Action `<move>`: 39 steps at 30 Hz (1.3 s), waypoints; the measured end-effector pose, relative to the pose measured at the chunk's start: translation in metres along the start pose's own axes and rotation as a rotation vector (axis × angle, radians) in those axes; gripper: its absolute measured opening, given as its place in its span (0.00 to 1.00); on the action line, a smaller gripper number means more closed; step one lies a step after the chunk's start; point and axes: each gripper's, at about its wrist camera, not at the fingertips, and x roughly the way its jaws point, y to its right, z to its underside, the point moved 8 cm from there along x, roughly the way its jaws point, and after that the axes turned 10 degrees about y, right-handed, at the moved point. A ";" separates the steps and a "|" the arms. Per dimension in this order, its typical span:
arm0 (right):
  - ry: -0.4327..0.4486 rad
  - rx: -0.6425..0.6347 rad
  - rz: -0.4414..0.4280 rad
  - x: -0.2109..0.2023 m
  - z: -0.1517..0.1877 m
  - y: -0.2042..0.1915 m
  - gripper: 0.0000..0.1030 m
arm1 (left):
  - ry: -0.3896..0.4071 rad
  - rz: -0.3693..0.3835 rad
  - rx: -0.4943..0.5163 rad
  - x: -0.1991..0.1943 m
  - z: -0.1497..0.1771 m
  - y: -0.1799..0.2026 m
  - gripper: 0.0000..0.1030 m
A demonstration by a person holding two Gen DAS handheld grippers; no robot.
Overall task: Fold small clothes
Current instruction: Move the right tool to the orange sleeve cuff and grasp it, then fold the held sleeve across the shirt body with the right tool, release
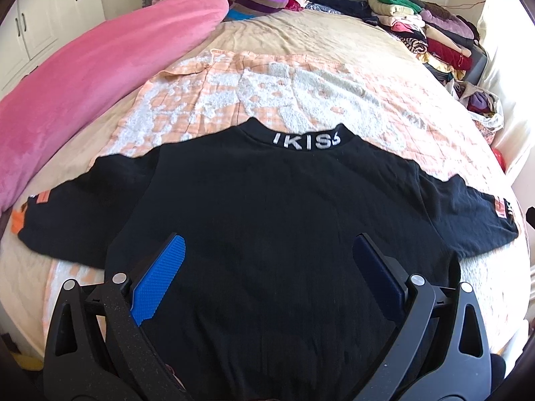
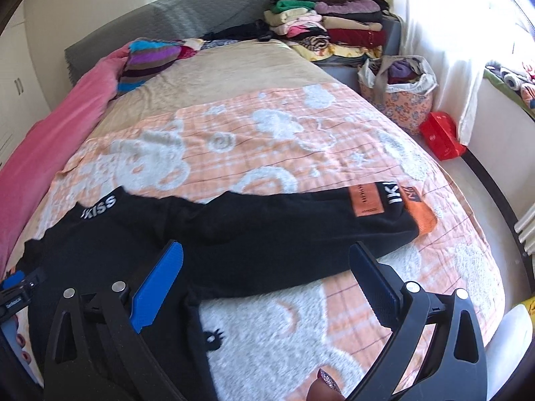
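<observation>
Both claws stood wide open: the left claw (image 1: 267, 267) hovered over the black long-sleeved sweatshirt (image 1: 267, 200), the right claw (image 2: 265, 267) over its right side. It lay flat on the orange-and-white towelling blanket (image 2: 267, 140), collar toward the grey quilted headboard (image 2: 167, 23), sleeves spread crosswise. A pink plush blanket (image 1: 100, 67) lined the bed's left; folded clothes (image 2: 334, 26) were stacked at its far right.

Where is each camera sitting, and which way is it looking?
Left wrist: sits on the left hand-held gripper, open, looking over the black shirt toward the headboard.
Right wrist: sits on the right hand-held gripper, open, looking along the shirt's sleeve; a painted fingernail shows.
Both see the shirt and the pink blanket.
</observation>
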 end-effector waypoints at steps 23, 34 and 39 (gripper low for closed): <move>-0.146 0.283 0.278 0.079 0.033 0.186 0.96 | -0.078 0.030 0.032 0.075 0.013 -0.012 0.92; -0.166 0.419 0.225 0.124 0.029 0.191 0.95 | -0.150 0.023 0.058 0.096 0.045 -0.012 0.92; -0.123 0.358 0.186 0.122 0.017 0.177 0.34 | -0.146 0.018 0.057 0.097 0.046 -0.014 0.92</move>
